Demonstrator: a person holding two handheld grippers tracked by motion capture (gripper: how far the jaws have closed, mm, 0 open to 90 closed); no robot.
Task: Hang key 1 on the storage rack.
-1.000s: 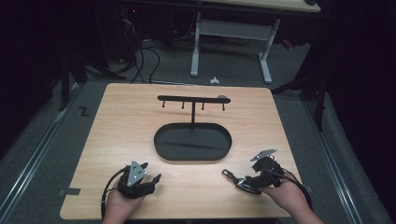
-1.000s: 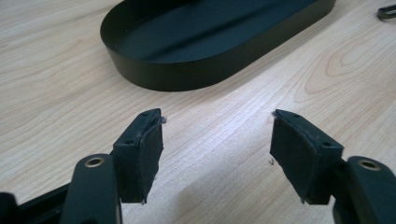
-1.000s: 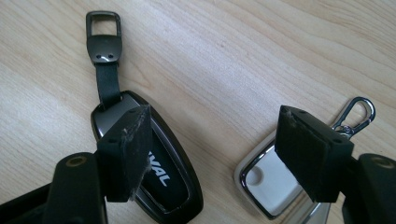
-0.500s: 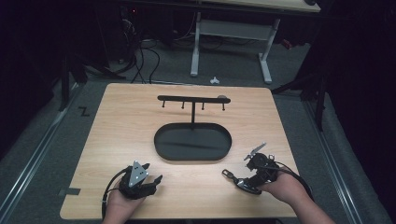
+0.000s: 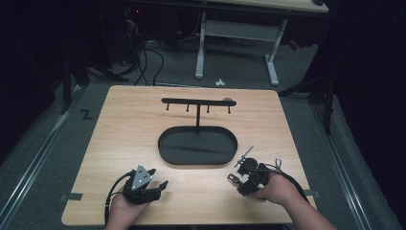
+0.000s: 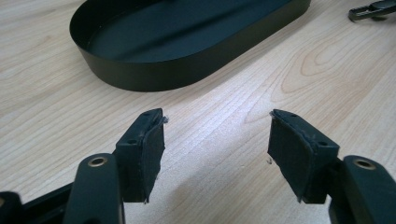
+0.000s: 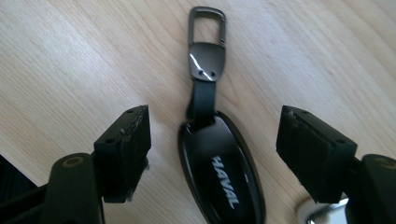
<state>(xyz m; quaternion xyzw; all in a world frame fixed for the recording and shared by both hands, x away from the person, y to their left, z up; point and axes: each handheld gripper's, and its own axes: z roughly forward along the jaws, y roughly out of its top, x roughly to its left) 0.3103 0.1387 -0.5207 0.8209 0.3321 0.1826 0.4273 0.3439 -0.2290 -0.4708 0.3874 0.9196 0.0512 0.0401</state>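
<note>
While straddling the black Haval key fob (image 7: 219, 168) on the wooden table (image 5: 124, 134) with the right gripper's (image 7: 214, 113) wide, empty jaws, saw its long side running straight ahead, clip end (image 7: 208, 21) farthest away, and had the left gripper (image 6: 217, 116), also wide and empty, well apart from it.

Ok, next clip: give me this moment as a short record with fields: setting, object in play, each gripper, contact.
setting: wooden table with a black oval tray under a hook rack
object in play: black key fob marked HAVAL, strap and clip, lying flat
right gripper: open, jaws either side of the fob
left gripper: open over bare wood
contact: pads clear of the fob
</note>
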